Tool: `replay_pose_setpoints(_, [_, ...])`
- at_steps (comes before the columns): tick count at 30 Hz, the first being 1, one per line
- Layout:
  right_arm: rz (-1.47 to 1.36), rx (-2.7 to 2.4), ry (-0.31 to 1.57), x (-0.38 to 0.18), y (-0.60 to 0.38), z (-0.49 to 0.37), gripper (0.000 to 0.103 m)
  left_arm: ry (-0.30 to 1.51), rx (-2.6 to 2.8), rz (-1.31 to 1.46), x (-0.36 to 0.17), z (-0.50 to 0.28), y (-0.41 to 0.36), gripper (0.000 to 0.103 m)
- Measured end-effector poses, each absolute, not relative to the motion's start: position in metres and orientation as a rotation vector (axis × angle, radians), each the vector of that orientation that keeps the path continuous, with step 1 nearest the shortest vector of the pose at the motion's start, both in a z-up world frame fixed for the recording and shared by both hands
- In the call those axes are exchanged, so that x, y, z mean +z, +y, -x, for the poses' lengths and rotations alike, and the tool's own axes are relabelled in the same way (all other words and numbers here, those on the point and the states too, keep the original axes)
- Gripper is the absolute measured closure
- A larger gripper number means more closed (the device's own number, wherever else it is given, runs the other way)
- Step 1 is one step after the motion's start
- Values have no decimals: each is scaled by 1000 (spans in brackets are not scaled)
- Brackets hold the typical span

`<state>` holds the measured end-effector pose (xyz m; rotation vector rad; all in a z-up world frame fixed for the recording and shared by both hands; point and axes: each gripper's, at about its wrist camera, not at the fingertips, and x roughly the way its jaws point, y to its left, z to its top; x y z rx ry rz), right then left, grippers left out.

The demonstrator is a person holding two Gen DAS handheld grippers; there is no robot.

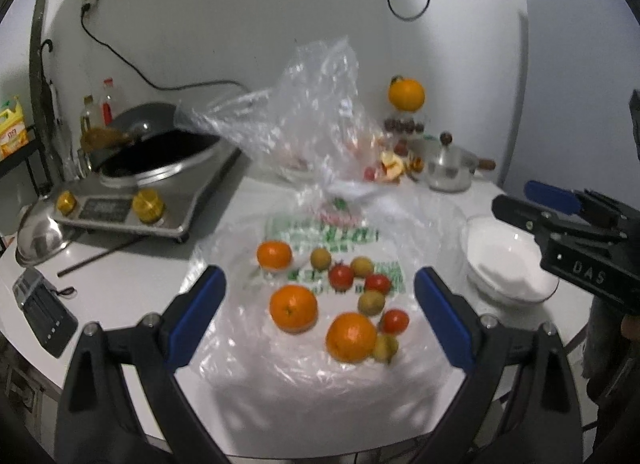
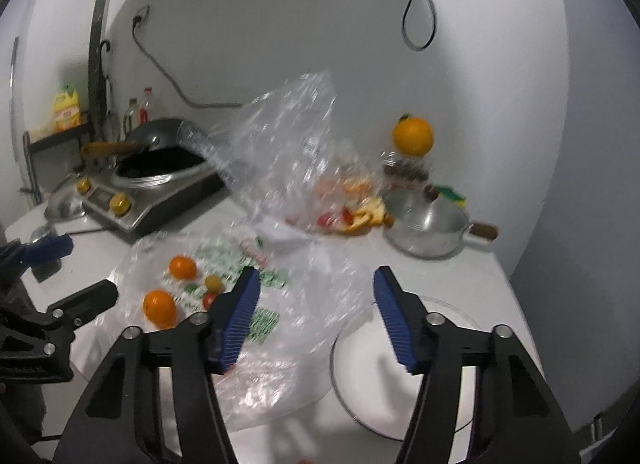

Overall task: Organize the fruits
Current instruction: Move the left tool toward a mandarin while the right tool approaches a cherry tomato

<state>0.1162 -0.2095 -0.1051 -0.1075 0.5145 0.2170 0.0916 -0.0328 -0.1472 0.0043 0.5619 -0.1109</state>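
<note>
On plastic sheet (image 1: 320,364): oranges (image 1: 293,307) – three; cherry tomatoes (image 1: 341,276) – three; small yellow-brown fruits (image 1: 371,302) – four. Empty white bowl (image 1: 508,260) – one. Lidded steel saucepan (image 1: 450,170) – one. Wok (image 1: 160,148) – one.

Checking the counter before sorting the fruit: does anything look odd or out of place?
Yes. The fruit lies loose on a flattened plastic bag rather than in the empty white bowl. An orange is perched on top of a jar by the wall, and peel scraps lie beside the pot.
</note>
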Motion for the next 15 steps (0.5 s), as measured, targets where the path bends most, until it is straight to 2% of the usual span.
replay_pose_setpoints(7, [119, 293, 601, -132, -191, -127, 47, 657, -138, -8, -178, -105, -36, 17])
replay_pose_setpoints(10, [129, 336, 646, -145, -180, -133, 53, 701, -159, 2, -188, -112, -36, 28])
replay_pose_setpoints(15, [103, 396, 723, -166, -173, -142, 56, 751, -185, 9, -201, -120, -40, 33])
